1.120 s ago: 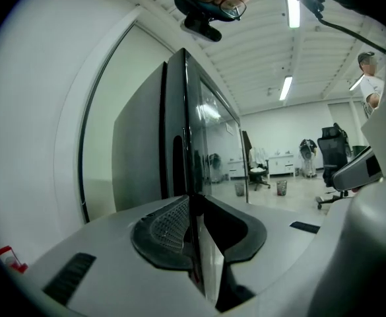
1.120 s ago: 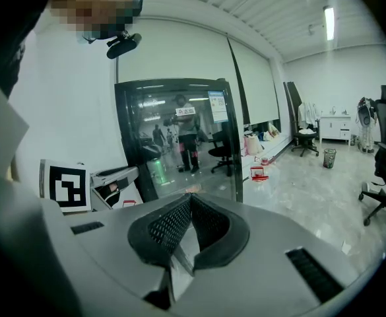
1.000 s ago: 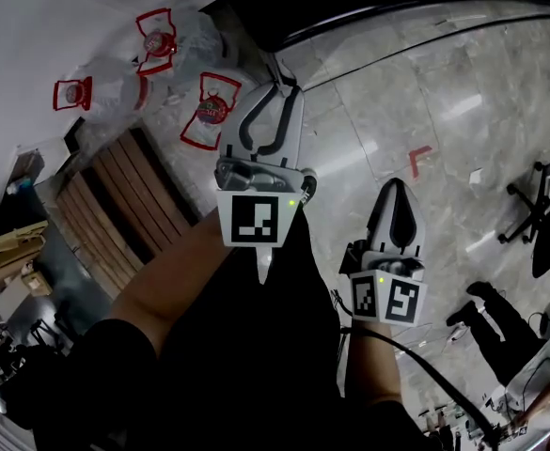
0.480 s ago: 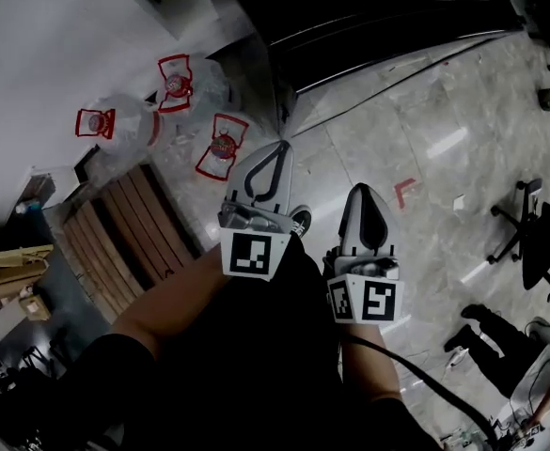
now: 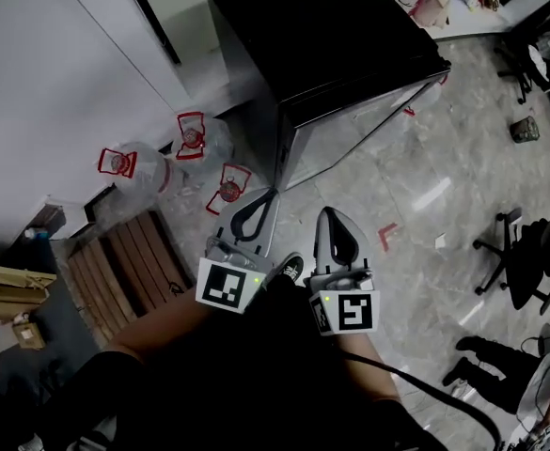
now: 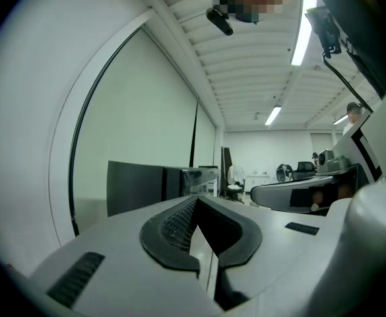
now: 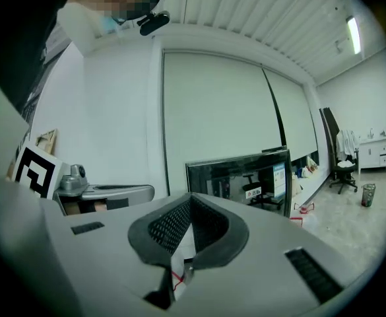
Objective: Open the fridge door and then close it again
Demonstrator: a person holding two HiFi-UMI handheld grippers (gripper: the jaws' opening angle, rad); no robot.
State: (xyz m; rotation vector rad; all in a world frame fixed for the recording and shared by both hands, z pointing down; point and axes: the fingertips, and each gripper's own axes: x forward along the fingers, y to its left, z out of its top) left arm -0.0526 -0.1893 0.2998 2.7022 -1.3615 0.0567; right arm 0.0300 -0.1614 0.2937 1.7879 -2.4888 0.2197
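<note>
Left hand-held gripper (image 5: 273, 194) and right hand-held gripper (image 5: 327, 212) both closed, empty, black fridge (image 5: 331, 36), marble floor (image 5: 425, 186), wall (image 5: 58, 64)

Fridge (image 5: 331, 45): a second ago only its lower edge showed at the top of the head view; now its whole black top and glossy front are in frame.
Left claw (image 5: 273, 194): tips looked slightly parted a second ago; now they meet, with nothing between them. It sits lower in the frame.
Right claw (image 5: 329, 212): has drawn in close beside the left one.
Water jugs (image 5: 192, 137): have slid down the frame.
</note>
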